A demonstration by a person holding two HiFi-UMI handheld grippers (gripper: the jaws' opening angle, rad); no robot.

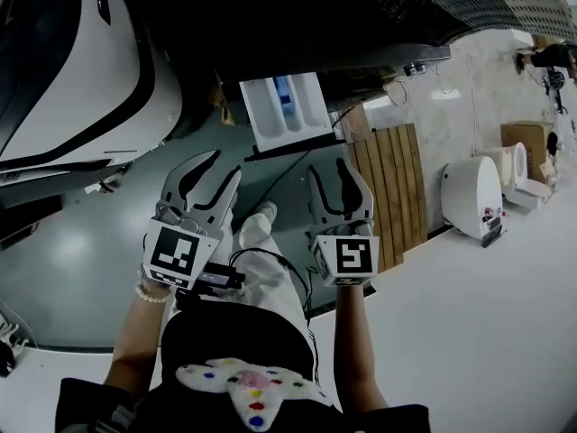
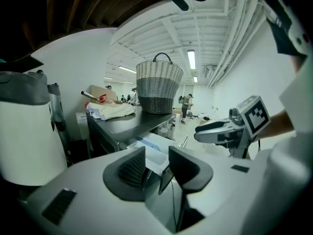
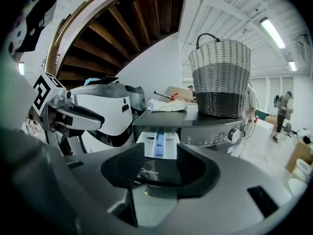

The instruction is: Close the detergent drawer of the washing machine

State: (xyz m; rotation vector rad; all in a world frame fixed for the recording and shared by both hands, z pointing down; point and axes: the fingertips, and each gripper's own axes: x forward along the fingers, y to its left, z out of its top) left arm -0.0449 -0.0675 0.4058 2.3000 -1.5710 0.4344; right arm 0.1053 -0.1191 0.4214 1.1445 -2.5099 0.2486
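One detergent drawer (image 1: 288, 111) pulled out of one washing machine (image 3: 215, 131), one woven basket (image 3: 220, 75) on top; left tool (image 1: 225, 162) and right tool (image 1: 331, 167) both released, empty, short of the drawer.

Bright ceiling strip lights (image 2: 191, 58) overhead; far room washed pale. Heavy fisheye bending at edges. Head view's upper part in deep shadow.

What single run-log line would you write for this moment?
drawer: pulled out, untouched | left claw: open, empty | right claw: open, empty, facing drawer
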